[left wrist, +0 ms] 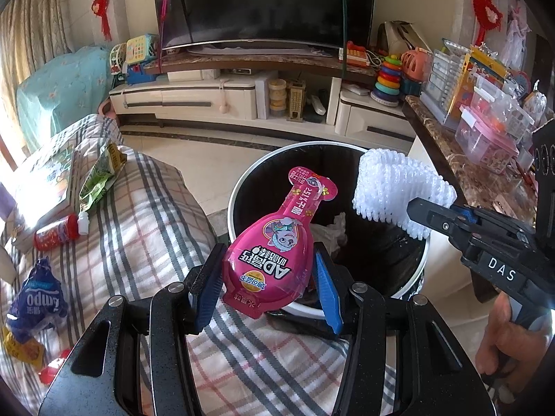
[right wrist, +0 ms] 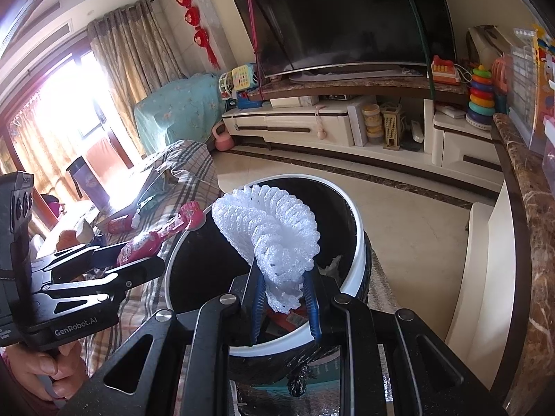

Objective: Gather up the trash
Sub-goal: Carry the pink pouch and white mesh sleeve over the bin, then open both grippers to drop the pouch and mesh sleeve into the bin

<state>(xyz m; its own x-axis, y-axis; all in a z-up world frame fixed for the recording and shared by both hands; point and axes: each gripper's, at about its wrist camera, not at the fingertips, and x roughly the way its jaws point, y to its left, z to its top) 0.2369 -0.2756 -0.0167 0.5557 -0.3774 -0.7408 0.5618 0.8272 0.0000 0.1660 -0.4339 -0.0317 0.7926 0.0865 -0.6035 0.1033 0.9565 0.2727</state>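
My left gripper (left wrist: 269, 263) is shut on a pink snack package (left wrist: 277, 242) and holds it over the near rim of the trash bin (left wrist: 239, 187), a white-rimmed bin with a black liner. My right gripper (right wrist: 282, 279) is shut on a white foam net sleeve (right wrist: 270, 232) and holds it above the bin (right wrist: 360, 242). In the left wrist view the right gripper (left wrist: 421, 209) comes in from the right with the foam net (left wrist: 399, 190). In the right wrist view the left gripper (right wrist: 114, 260) holds the pink package (right wrist: 156, 235) at the left. Crumpled white paper (left wrist: 334, 230) lies inside the bin.
On the plaid blanket (left wrist: 145, 228) lie a green wrapper (left wrist: 100, 173), a red bottle (left wrist: 59, 230), a blue tissue pack (left wrist: 34, 301) and a book (left wrist: 48, 180). A TV stand (left wrist: 242, 93) is behind, and a cluttered marble counter (left wrist: 468, 173) is to the right.
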